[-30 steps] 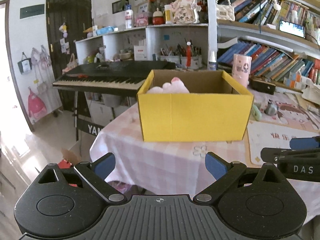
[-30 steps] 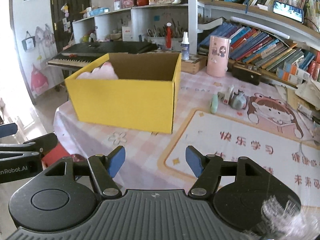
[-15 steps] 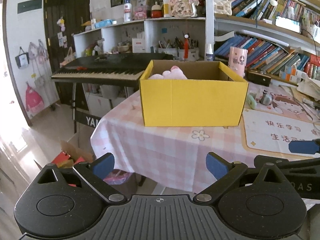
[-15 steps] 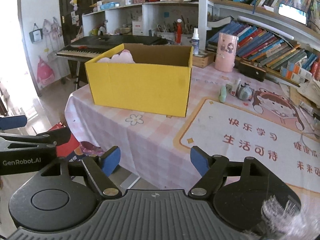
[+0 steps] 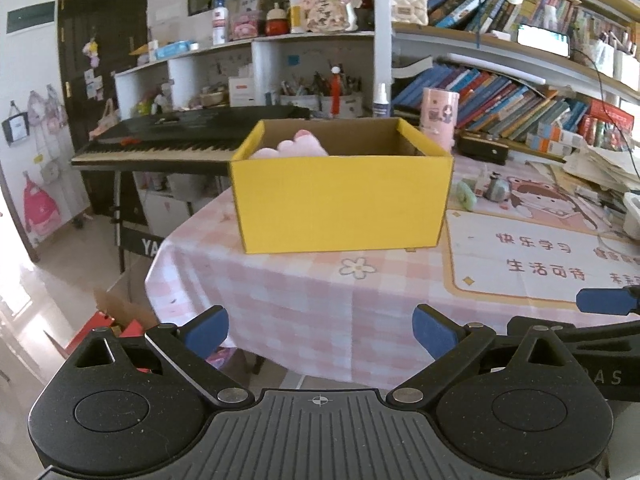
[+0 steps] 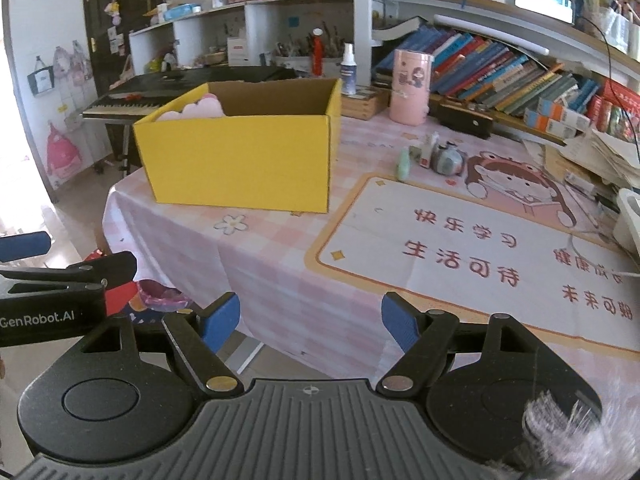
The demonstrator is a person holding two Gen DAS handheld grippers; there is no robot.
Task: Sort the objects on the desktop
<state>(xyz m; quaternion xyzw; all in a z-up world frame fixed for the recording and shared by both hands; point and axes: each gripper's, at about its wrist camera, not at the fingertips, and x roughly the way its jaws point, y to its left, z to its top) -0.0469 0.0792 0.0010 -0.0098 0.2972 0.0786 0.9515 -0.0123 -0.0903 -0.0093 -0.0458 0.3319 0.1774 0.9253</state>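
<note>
A yellow cardboard box point(image 5: 340, 204) point(image 6: 240, 164) stands open-topped on the pink checked tablecloth point(image 6: 280, 280), with a pink plush point(image 5: 296, 146) point(image 6: 204, 108) showing over its left rim. Right of the box lie a small green item point(image 6: 404, 164), a white piece and a grey toy point(image 6: 446, 158) point(image 5: 496, 190). My left gripper point(image 5: 320, 326) hangs open before the table's near edge, nothing between its blue pads. My right gripper point(image 6: 310, 318) is open too, over the cloth's front edge, and holds nothing.
A printed desk mat point(image 6: 480, 240) covers the table's right half. A pink cup point(image 6: 412, 88), spray bottle point(image 6: 348, 68) and black case point(image 6: 464, 120) stand behind, before shelves of books. An electric keyboard point(image 5: 180, 140) stands left of the table. Paper stacks lie far right.
Both grippers have drawn back from the table, so the yellow box looks smaller and farther. The right gripper's jaws have spread wider. Nothing on the table has moved.
</note>
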